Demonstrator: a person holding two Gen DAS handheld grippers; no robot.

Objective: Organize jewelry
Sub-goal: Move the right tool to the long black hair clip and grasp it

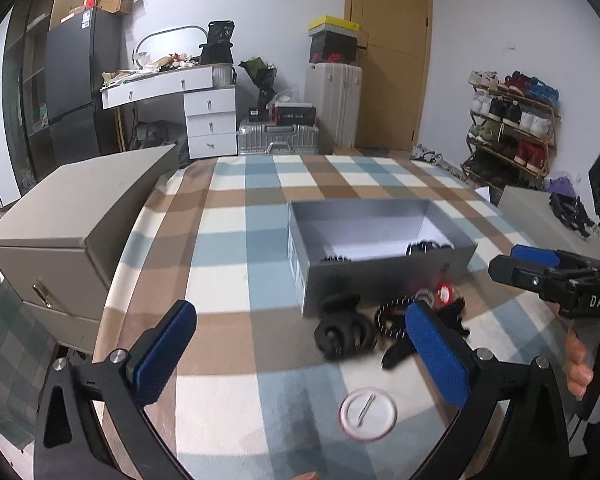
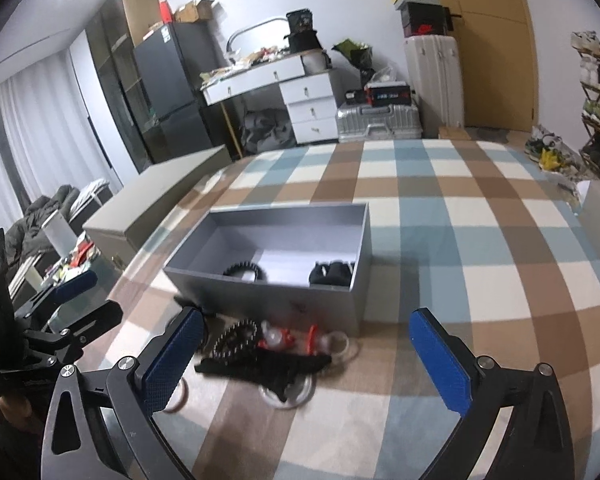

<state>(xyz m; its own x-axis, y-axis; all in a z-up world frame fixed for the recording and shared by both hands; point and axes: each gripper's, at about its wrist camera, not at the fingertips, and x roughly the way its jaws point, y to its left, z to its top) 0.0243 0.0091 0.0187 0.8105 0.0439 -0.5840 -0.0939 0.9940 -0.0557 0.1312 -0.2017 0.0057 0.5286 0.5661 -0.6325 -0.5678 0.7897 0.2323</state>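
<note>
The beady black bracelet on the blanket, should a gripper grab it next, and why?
Probably yes. The left gripper is open and empty, and the beaded bracelet lies just ahead of it, outside the grey box. The box already holds a similar beaded ring. So I would ease the left gripper forward and down over that bracelet.

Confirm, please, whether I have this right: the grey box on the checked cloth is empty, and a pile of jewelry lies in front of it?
Not quite: the grey box already holds a black beaded bracelet and another dark item, as the right wrist view shows. The pile of jewelry does lie in front of it.
</note>
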